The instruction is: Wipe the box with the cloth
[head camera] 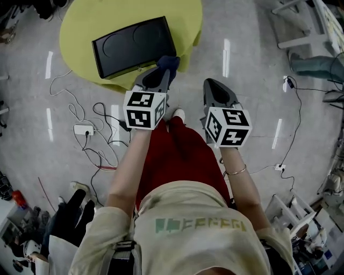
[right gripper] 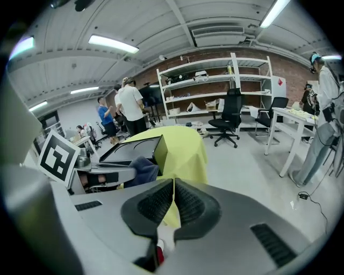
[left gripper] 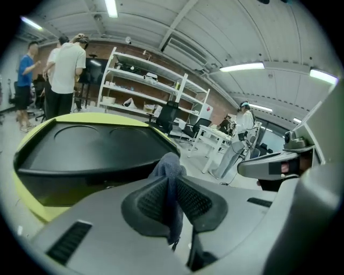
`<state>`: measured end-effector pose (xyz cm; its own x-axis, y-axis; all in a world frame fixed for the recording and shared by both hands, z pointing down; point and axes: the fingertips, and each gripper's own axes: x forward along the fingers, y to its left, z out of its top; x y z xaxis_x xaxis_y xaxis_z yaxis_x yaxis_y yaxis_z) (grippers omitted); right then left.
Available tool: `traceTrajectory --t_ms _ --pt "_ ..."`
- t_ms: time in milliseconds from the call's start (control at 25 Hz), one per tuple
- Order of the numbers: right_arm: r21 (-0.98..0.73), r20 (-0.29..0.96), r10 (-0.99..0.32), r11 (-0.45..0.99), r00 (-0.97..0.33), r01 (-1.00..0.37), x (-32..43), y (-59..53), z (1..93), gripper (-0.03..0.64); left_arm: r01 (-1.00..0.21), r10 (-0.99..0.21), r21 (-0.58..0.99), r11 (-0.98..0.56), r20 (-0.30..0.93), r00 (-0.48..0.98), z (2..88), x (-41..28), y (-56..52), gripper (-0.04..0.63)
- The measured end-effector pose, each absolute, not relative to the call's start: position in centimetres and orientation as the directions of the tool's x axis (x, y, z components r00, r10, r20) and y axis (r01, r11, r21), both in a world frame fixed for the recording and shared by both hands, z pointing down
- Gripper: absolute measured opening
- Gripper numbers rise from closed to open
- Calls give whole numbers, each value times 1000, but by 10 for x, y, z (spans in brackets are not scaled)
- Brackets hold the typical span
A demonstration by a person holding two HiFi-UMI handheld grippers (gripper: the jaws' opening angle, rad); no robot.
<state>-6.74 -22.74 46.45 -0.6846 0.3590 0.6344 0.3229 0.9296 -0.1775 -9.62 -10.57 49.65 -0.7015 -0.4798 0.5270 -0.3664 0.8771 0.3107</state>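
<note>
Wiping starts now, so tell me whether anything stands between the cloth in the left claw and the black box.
Nothing visible does. The left claw, shut on the cloth, is close by the near corner of the box on the yellow table; the box's top is bare.

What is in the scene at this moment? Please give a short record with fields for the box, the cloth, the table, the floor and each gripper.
box: black, flat, lying on the table
table: round, with a yellow-green cover
cloth: dark blue, at the box's near right corner; contact cannot be told
left gripper: closed on the cloth
right gripper: jaws together, nothing between them, held over the floor right of the table
floor items: cables and a white power strip
</note>
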Motion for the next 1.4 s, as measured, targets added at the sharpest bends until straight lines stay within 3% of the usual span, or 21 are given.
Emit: traceTrajectory --t_ms 400,1160,1400 --pt "-167 633 446 877 -633 451 -83 -130 462 38 -177 -374 382 907 539 -755 503 -68 11 60" --pt "-142 599 586 748 -545 648 -100 3 436 38 53 -179 363 930 576 -797 491 -33 143 60" --pt "-130 577 611 723 -542 678 -102 45 425 38 76 -155 394 916 523 -838 468 -31 188 60"
